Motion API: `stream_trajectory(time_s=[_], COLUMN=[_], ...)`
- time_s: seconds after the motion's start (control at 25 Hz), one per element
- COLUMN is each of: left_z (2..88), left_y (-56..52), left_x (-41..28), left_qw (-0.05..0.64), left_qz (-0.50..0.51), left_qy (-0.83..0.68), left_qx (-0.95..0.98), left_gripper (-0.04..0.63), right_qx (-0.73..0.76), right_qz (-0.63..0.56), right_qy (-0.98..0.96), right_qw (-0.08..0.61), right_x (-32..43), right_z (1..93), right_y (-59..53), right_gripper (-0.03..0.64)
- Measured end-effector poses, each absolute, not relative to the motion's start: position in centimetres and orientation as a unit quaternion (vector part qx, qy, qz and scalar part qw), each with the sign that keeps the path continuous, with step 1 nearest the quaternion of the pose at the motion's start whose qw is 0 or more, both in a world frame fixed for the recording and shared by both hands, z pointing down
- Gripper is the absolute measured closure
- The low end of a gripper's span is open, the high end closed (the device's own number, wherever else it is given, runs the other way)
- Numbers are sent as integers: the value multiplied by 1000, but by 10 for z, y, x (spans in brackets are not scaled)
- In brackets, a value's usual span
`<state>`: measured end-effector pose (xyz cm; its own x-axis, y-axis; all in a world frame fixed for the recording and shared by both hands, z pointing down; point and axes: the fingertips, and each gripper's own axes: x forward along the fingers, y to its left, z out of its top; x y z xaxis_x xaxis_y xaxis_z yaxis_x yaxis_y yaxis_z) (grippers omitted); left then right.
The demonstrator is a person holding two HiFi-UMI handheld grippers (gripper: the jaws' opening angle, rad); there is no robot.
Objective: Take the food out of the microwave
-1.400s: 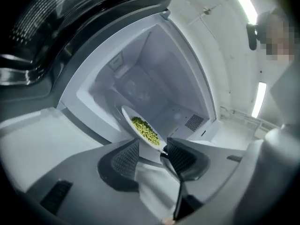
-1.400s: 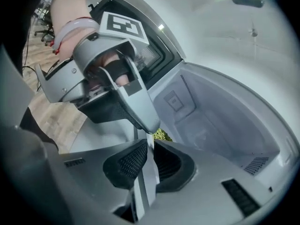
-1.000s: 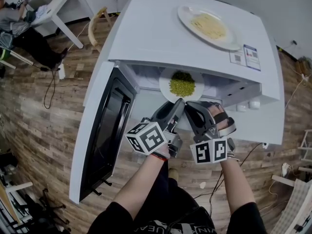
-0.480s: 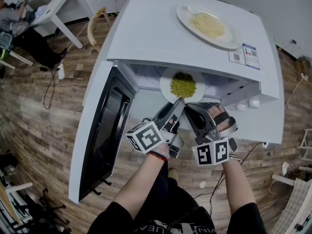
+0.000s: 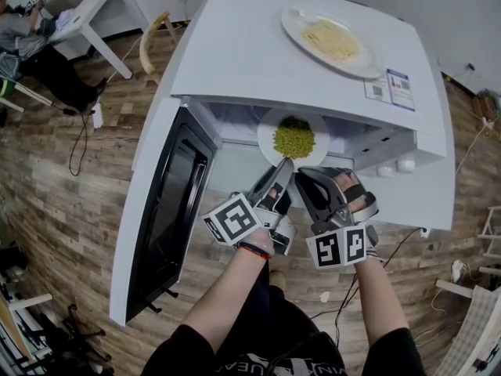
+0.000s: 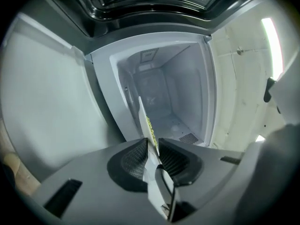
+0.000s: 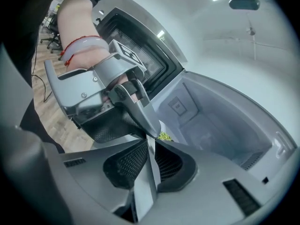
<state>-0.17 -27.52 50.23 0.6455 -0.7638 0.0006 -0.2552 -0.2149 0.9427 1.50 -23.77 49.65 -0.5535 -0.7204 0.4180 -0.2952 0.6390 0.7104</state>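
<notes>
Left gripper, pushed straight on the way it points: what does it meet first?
The left gripper, jaws just closed on the plate rim, would carry it on; next probably the microwave's back wall, depth unclear.

Both bare forearms reach forward side by side from dark short sleeves, with the grippers close together and their tips nearly meeting. The grey left gripper [image 5: 282,168] [image 6: 151,148] points level and is rolled so its marker cube [image 5: 233,220] sits tilted. Its jaws have just been closing, and the pads now press on the near rim of the white round plate of green food [image 5: 267,137]. There is a thin red band [image 5: 254,250] on the left wrist. The grey right gripper [image 5: 302,175] [image 7: 151,150] is angled slightly down, with its jaws clamped on the same rim just beside the left one.
</notes>
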Motion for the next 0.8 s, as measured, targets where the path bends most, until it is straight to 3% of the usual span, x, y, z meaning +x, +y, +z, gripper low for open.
stream_trajectory(time_s=[0.24, 0.52, 0.8], left_z=[501, 499, 499], left_y=[-277, -274, -265], left_x=[-8, -4, -3], left_qw=[549, 574, 581], left_qz=[-276, -304, -301], left_qy=[-343, -331, -315], left_qx=[710, 685, 688], left_gripper=[546, 548, 554], right_qx=[332, 450, 478], right_qz=[-246, -16, 79], right_qy=[-847, -869, -857], right_qw=[336, 204, 175], right_x=[22, 48, 56], right_z=[492, 481, 493], right_y=[-230, -237, -232], right_gripper=[561, 561, 560])
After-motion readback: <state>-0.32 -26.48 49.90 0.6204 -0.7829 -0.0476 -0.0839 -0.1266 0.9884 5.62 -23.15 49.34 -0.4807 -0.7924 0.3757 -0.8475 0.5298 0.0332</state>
